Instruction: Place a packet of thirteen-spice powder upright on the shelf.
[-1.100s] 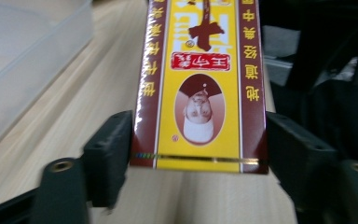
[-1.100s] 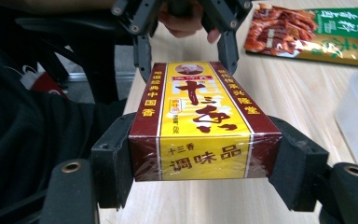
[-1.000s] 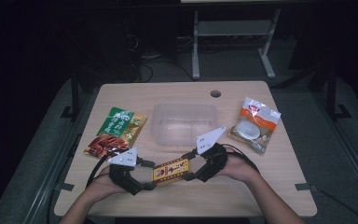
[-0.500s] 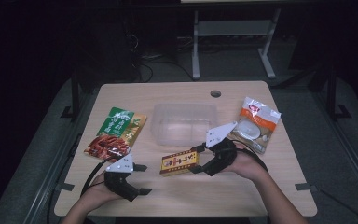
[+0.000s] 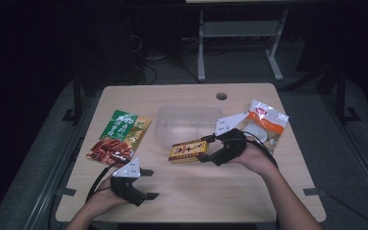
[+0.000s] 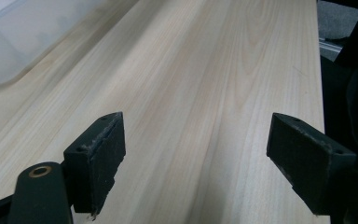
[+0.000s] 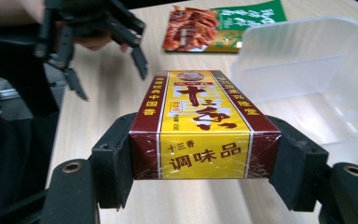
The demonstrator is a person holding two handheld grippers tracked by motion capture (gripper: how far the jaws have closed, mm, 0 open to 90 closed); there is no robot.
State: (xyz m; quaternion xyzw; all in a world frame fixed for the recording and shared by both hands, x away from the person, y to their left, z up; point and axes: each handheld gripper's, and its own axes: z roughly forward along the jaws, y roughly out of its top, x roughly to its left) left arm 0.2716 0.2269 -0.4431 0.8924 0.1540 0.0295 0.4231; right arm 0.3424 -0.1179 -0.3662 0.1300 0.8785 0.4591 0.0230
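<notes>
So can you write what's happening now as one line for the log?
right gripper: shut on seasoning box | box: lifted beside clear tub | left gripper: open, nothing between jaws, near table front edge

Both grippers are matte black plastic, kinda skeletal looking. The left gripper (image 5: 147, 184) and right gripper (image 5: 205, 148) each carry a pale grey three-cornered plate on top, speckled with small dark dots. A black cable loops off each one. Up close, the jaws end in chunky black blocks with scuffed, whitish edges, and there's a brass-ringed hole on each arm. Forearms are bare, no sleeves.
</notes>
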